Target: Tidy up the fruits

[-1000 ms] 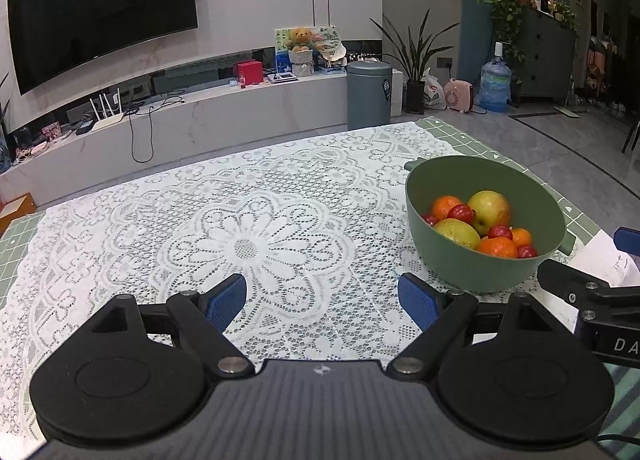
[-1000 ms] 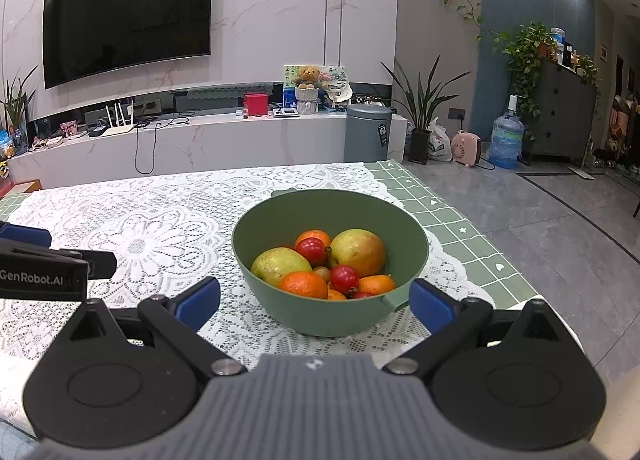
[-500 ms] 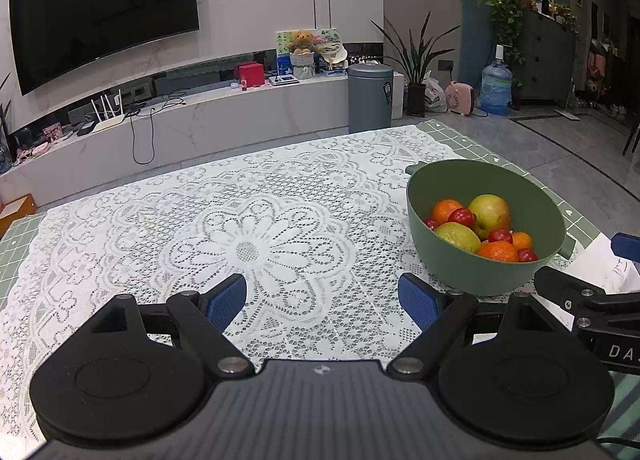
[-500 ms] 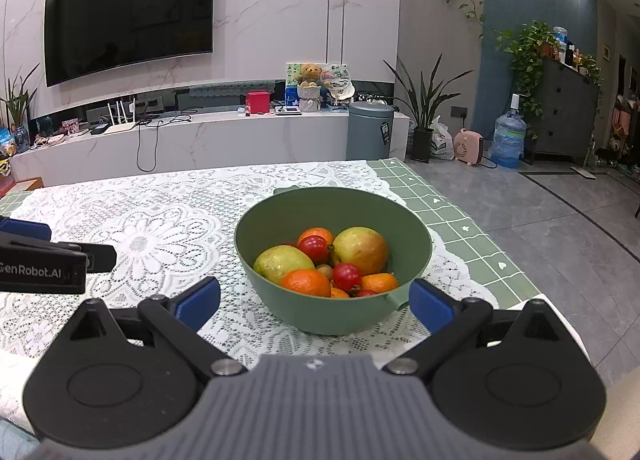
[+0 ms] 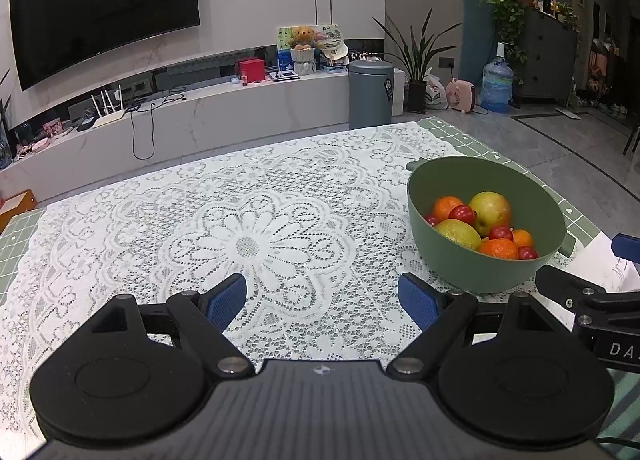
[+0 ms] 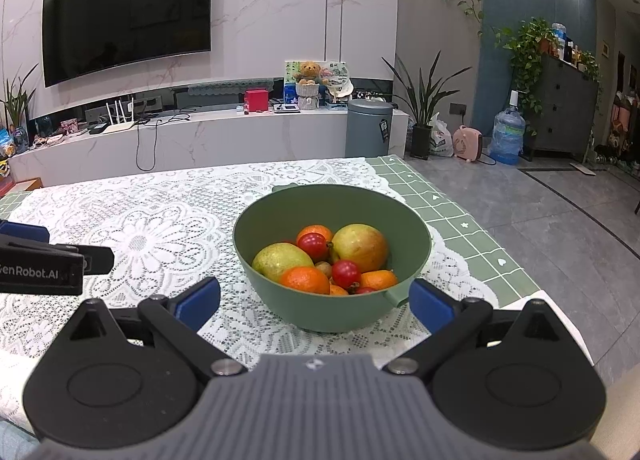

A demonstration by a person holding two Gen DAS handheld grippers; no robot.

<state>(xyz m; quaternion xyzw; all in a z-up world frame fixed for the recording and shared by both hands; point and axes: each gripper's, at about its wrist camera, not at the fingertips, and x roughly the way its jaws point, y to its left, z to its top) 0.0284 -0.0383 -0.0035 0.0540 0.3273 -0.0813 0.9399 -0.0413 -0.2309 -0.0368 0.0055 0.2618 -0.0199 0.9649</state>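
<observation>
All the visible fruit, oranges, mangoes and small red fruits, sits in the green bowl (image 6: 332,260) on the lace tablecloth (image 5: 256,227), near its right edge. Left gripper (image 5: 322,296) and right gripper (image 6: 316,296) hover spread wide, empty. Sorting looks either finished or unstarted.

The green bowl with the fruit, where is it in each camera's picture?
Left wrist view: the green bowl sits at the right, past the left tool's right finger.
Right wrist view: the green bowl sits in the middle, just ahead of the open right tool.
Shared landmark: the grey bin stands on the floor behind the table in both.
</observation>
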